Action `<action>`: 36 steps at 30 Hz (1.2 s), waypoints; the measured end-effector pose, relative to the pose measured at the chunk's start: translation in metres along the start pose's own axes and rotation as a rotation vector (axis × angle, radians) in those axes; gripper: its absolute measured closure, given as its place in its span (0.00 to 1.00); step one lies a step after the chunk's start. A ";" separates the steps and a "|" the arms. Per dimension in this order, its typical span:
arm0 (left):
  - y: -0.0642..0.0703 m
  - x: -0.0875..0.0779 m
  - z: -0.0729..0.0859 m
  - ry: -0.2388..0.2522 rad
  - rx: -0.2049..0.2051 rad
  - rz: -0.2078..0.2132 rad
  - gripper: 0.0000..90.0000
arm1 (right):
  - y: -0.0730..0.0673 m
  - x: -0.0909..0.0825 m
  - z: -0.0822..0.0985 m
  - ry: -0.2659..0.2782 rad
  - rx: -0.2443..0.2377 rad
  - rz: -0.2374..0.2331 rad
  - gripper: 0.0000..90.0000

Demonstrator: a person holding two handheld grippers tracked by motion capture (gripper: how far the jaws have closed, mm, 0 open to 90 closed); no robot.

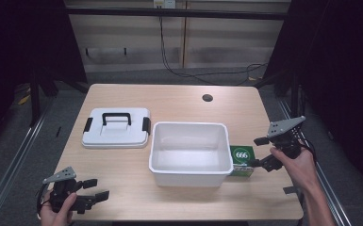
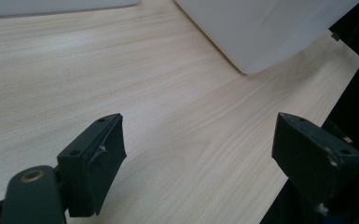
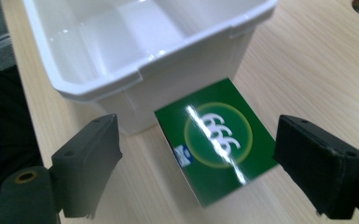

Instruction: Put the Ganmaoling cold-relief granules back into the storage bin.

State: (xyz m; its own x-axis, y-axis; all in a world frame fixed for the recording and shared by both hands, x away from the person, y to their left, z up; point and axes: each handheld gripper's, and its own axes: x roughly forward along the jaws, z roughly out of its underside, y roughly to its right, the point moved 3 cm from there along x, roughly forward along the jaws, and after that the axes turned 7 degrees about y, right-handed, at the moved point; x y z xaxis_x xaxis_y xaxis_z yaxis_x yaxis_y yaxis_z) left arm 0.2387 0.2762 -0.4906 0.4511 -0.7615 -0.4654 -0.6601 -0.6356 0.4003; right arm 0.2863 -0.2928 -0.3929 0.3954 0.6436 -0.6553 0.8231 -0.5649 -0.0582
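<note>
Wooden table (image 1: 179, 101) mostly bare up front, white bin (image 1: 190, 153) mid-table, lid (image 1: 116, 128) off left, our green box (image 1: 242, 160) flat against the bin's right wall near the edge, right gripper (image 1: 260, 152) spread wide over it, left gripper (image 1: 95, 189) gaping at the near-left corner

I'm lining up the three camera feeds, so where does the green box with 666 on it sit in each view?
High view: the green box lies right of centre, against the right wall of the white bin, just ahead of the right gripper.
Left gripper view: not in this picture.
Right gripper view: the box lies at centre, between the open jaws.
Shared landmark: the white bin.
</note>
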 end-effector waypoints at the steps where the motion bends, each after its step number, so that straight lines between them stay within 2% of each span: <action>1: 0.000 0.000 0.000 -0.003 0.000 0.001 0.19 | -0.001 0.002 -0.002 -0.004 -0.001 0.005 0.15; 4: 0.000 0.002 0.001 -0.014 0.004 0.006 0.19 | -0.002 0.011 -0.007 -0.047 -0.039 -0.004 0.16; 5: 0.000 0.001 0.001 -0.012 0.006 0.004 0.19 | -0.001 0.015 -0.008 -0.067 -0.055 -0.040 0.15; 6: 0.000 0.001 0.000 -0.007 0.006 0.004 0.19 | -0.001 0.015 -0.008 -0.067 -0.055 -0.040 0.15; 7: 0.000 0.001 0.000 -0.003 0.001 0.004 0.19 | 0.000 0.017 -0.008 -0.075 -0.060 -0.063 0.15; 11: 0.000 0.001 0.000 -0.008 0.003 0.005 0.19 | 0.006 0.022 -0.009 -0.103 -0.073 -0.076 0.15; 13: 0.000 0.002 0.000 -0.009 0.004 0.007 0.19 | 0.009 0.023 -0.009 -0.120 -0.080 -0.067 0.14; 15: 0.000 0.001 0.001 -0.008 0.005 0.001 0.19 | 0.012 0.025 -0.009 -0.129 -0.098 -0.081 0.14; 19: 0.000 0.001 0.001 -0.013 0.005 0.000 0.19 | 0.016 0.027 -0.008 -0.168 -0.143 -0.067 0.13; 22: 0.000 0.002 0.001 -0.014 0.001 0.001 0.19 | 0.018 0.028 -0.009 -0.182 -0.166 -0.077 0.13; 24: 0.000 0.002 0.001 -0.015 0.003 0.002 0.19 | 0.018 0.031 -0.009 -0.208 -0.173 -0.086 0.13; 26: 0.000 0.002 0.001 -0.018 0.007 0.006 0.19 | 0.017 0.037 -0.010 -0.256 -0.202 -0.105 0.13; 28: 0.000 0.001 0.001 -0.015 0.005 0.003 0.19 | 0.015 0.040 -0.012 -0.277 -0.218 -0.114 0.13; 33: 0.000 0.001 0.001 -0.008 0.005 0.006 0.19 | 0.014 0.044 -0.015 -0.270 -0.217 -0.140 0.12; 34: 0.000 0.001 0.001 -0.008 0.008 0.004 0.19 | 0.016 0.044 -0.015 -0.290 -0.219 -0.133 0.12; 36: 0.000 0.001 0.001 -0.010 0.011 0.007 0.19 | 0.018 0.045 -0.014 -0.297 -0.223 -0.135 0.12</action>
State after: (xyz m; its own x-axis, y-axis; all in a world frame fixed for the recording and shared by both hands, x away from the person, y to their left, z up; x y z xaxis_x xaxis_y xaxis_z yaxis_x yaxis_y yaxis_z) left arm 0.2387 0.2758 -0.4914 0.4406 -0.7645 -0.4705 -0.6695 -0.6290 0.3952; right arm 0.3247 -0.2663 -0.4128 0.1694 0.5084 -0.8443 0.9410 -0.3380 -0.0148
